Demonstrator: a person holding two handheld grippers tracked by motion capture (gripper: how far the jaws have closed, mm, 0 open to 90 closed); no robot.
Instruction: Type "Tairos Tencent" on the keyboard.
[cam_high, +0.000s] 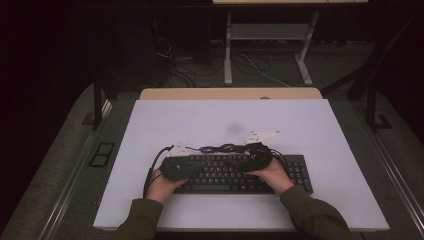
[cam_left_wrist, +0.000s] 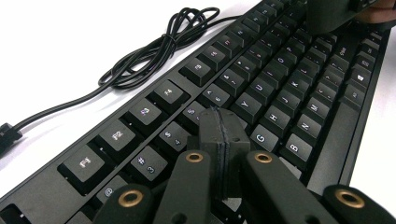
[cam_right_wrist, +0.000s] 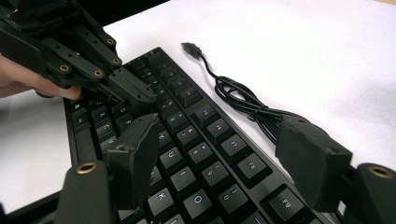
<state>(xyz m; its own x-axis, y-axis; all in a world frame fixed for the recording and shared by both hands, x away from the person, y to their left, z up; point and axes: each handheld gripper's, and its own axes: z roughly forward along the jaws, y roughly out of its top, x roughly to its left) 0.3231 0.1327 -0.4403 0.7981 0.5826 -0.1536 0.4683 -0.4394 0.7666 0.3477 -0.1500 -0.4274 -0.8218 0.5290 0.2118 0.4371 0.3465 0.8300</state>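
A black keyboard (cam_high: 295, 175) lies on the white table top (cam_high: 200, 120), near its front edge. Its black cable (cam_left_wrist: 154, 46) is coiled just behind it and ends in a loose plug (cam_right_wrist: 189, 46). My left gripper (cam_left_wrist: 223, 126) is shut with nothing between its jaws, and its tips hover just over the number and letter keys at the left-middle of the keyboard (cam_left_wrist: 289, 84). My right gripper (cam_right_wrist: 224, 149) is open, its jaws spread above the keys around the upper-middle rows of the keyboard (cam_right_wrist: 187, 140). The left gripper (cam_right_wrist: 140, 95) also shows at the top left of the right gripper view. In the high view both grippers, left (cam_high: 202, 164) and right (cam_high: 247, 160), face each other over the keyboard.
A wooden desk edge (cam_high: 230, 93) runs behind the white top. On the dark floor beyond it stand a metal table frame (cam_high: 265, 50) and loose cables (cam_high: 180, 65). Bare white surface lies behind and to both sides of the keyboard.
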